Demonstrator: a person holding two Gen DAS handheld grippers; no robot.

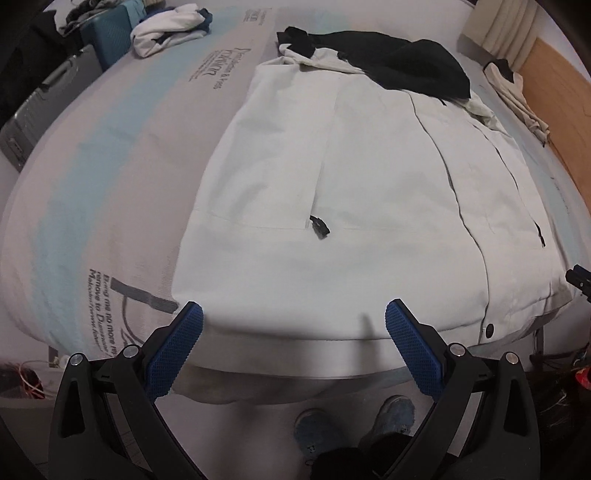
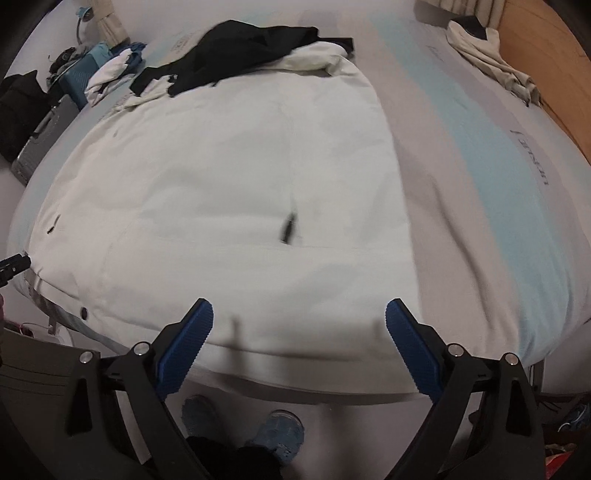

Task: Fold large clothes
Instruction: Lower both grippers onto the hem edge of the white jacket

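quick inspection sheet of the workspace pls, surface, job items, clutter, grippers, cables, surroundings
surface: mattress with blue stripe and printed text, bare where uncovered.
job's things: white jacket spread flat, front up, black hood lining at the far end, hem at the near edge.
clutter: crumpled white and blue garment; beige garment by the wooden headboard.
grippers: left gripper and right gripper both open, above the hem, holding nothing.
cables: tangle on the floor, type unclear.
surroundings: grey suitcase, teal case, person's blue shoes below.
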